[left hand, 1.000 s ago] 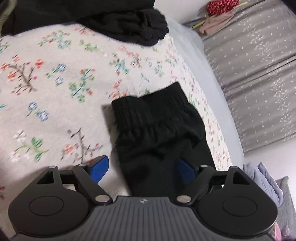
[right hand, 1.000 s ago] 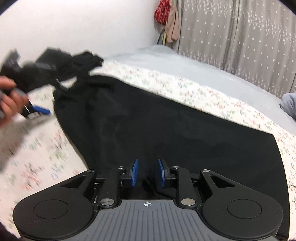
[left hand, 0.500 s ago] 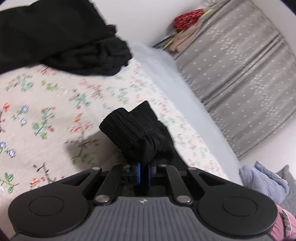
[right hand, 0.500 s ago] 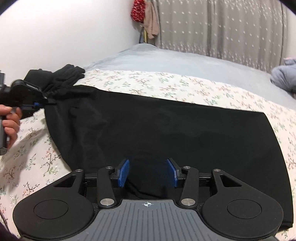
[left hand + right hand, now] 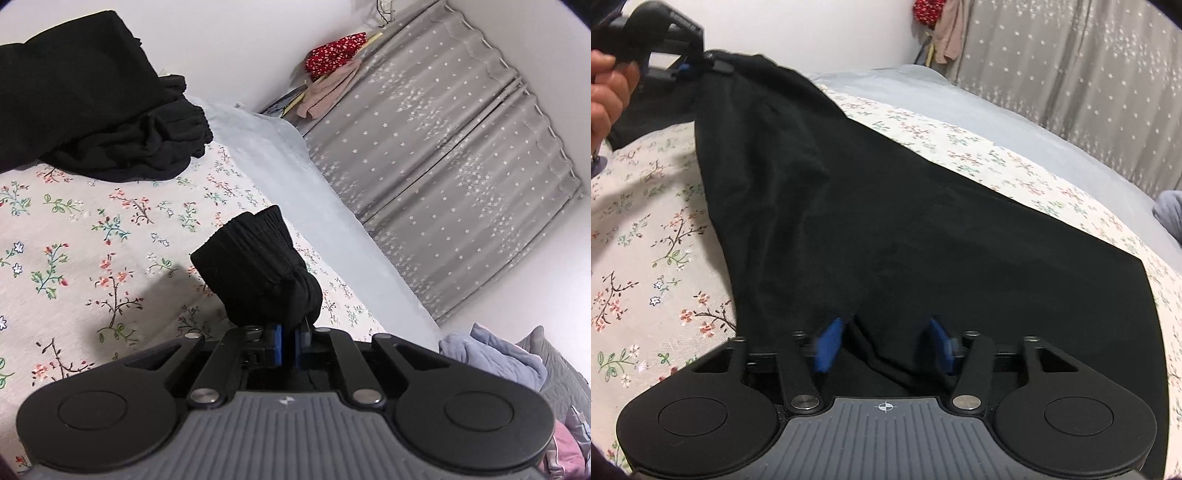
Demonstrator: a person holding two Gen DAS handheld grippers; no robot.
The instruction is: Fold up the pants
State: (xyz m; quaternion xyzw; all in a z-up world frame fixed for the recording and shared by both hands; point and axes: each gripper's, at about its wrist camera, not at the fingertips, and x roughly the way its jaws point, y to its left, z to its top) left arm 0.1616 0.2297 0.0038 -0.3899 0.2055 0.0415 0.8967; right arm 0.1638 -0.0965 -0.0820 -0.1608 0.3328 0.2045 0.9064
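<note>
1. Your left gripper (image 5: 287, 345) is clamped on the ribbed cuff (image 5: 255, 273) of the black pants (image 5: 905, 229), lifting it off the floral bed (image 5: 74, 258).
2. Your right gripper (image 5: 884, 345) is closing, pads apart, with pants fabric between them.

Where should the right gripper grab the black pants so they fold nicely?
Probably the near edge of the black pants, where fabric bunches between the right gripper; its jaws are closing there. Come in low from the near side. The left gripper already pinches the ribbed cuff lifted off the floral sheet.
</note>
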